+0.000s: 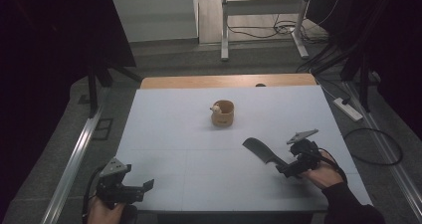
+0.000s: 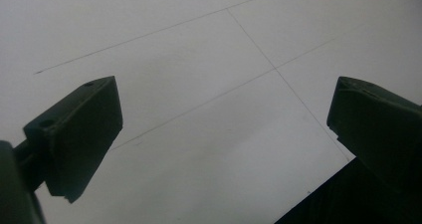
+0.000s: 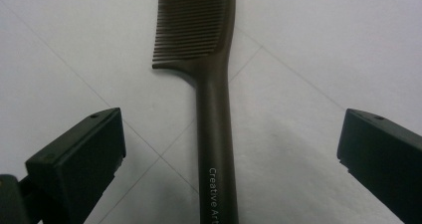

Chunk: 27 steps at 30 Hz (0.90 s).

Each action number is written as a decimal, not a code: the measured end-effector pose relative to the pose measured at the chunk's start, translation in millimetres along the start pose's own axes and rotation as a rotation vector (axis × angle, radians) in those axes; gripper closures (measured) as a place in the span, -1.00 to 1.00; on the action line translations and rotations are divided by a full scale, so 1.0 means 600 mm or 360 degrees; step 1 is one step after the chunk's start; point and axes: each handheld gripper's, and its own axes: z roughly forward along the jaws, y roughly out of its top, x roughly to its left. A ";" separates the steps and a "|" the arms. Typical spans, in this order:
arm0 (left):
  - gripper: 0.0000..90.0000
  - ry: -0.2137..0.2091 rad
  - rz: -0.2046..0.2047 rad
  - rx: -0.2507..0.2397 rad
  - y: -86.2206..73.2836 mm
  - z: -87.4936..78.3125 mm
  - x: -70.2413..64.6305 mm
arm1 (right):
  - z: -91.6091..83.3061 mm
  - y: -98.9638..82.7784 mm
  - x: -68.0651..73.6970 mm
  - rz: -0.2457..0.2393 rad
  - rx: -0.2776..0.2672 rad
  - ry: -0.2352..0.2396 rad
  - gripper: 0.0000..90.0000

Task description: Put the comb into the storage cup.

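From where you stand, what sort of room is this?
Probably a lab or workshop set up for recording: a white-topped table on a grey floor, cables and a power strip lying about, and a bare metal frame behind.

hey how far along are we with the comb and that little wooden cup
Nothing looks finished yet: the comb lies flat on the white table, well apart from the wooden cup. In hand: the right hand-held gripper has its jaws wide open on either side of the comb's handle, neither pad touching it. The left hand-held gripper is open over bare table. Left to do, probably: grip and move the comb.
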 end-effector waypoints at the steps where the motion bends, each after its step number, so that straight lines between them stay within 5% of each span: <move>1: -0.96 0.0000 0.0000 0.0000 0.000 0.000 0.000 | 0.003 -0.001 0.000 -0.0003 0.0006 0.0002 -1.00; 18: -0.96 -0.0003 0.0001 0.0004 0.000 0.001 0.000 | 0.041 -0.010 0.001 -0.0036 0.0156 0.0015 -1.00; 27: -0.96 -0.0007 -0.0002 0.0010 0.001 0.001 0.001 | 0.043 -0.011 0.005 -0.0061 0.0166 -0.0017 -1.00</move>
